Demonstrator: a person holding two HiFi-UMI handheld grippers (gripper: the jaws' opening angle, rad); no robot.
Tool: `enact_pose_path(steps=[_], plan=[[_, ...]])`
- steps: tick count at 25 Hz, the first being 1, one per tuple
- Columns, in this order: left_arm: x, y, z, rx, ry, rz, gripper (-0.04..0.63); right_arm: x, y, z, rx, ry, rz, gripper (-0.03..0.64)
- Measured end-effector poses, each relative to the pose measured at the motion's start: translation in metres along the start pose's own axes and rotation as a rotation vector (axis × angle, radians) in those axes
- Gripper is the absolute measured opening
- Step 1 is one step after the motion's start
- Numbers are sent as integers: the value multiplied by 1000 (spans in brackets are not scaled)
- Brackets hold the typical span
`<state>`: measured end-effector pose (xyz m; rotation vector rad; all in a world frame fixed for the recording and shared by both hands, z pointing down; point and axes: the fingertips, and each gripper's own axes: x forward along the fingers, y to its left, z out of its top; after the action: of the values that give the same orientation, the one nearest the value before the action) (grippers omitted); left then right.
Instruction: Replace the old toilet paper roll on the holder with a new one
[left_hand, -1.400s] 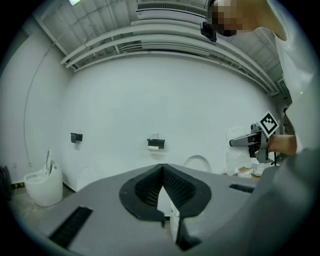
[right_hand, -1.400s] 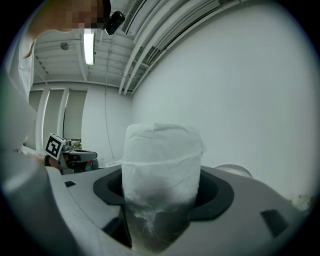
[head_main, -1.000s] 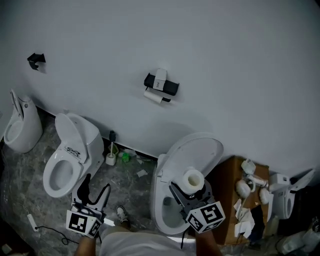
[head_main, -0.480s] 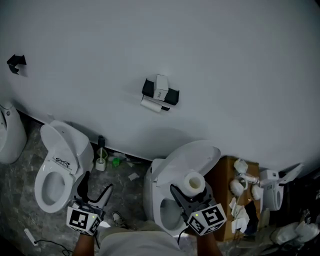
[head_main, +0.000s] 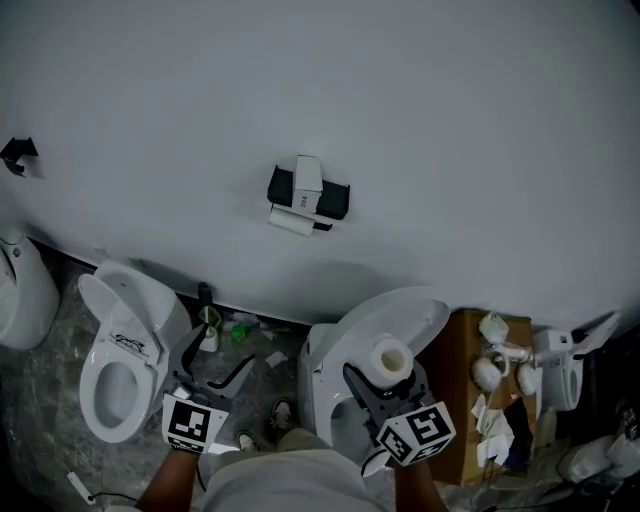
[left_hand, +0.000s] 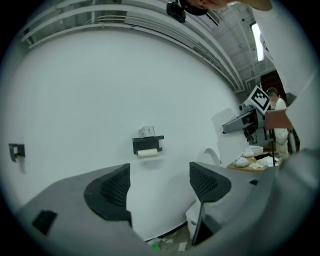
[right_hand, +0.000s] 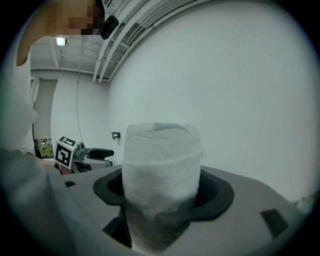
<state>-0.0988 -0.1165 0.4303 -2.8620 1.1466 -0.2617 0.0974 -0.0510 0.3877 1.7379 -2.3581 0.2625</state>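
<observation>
My right claw (right_hand: 165, 192) clamps one new roll (right_hand: 161, 155); left claw (left_hand: 160, 182) spread, empty; one old roll (left_hand: 147, 153) well ahead, under holder (left_hand: 148, 143).

Right gripper (head_main: 387, 374) grips a new roll (head_main: 391, 357) above a toilet (head_main: 402, 312); left gripper (head_main: 222, 351) gapes empty; old roll (head_main: 291, 222) hangs under the holder (head_main: 309, 194)

New white roll (head_main: 390, 357) upright in rt tongs (head_main: 385, 376) — old thin roll (head_main: 292, 222) under black wall holder (head_main: 335, 197).

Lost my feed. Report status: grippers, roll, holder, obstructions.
Left gripper open, empty. Right gripper shut on new roll. Old roll on wall holder, small box on top. Nothing seen blocking the approach.
</observation>
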Motion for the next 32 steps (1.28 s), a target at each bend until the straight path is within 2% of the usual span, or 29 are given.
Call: enact_pose_path(steps=[5,9,16,22,28,32], plan=[[68,14,16,168,43,28,356,33,-40,11,-2,-37,33,327],[116,21,15,314,98,30,356,63,-68,8,38,-39,73,327],[173,25,-11,539,247,28,356,99,-86,-6,57,-39,153,327],[221,29,-13,763,299,30,356,110,-95,-18,95,-31,147,327],[262,36,-16,883,338,11,356,114,-98,-22,93,-13,136,327],[279,42,-23,957,361,26,356,115,-102,-24,95,-4,127,327]])
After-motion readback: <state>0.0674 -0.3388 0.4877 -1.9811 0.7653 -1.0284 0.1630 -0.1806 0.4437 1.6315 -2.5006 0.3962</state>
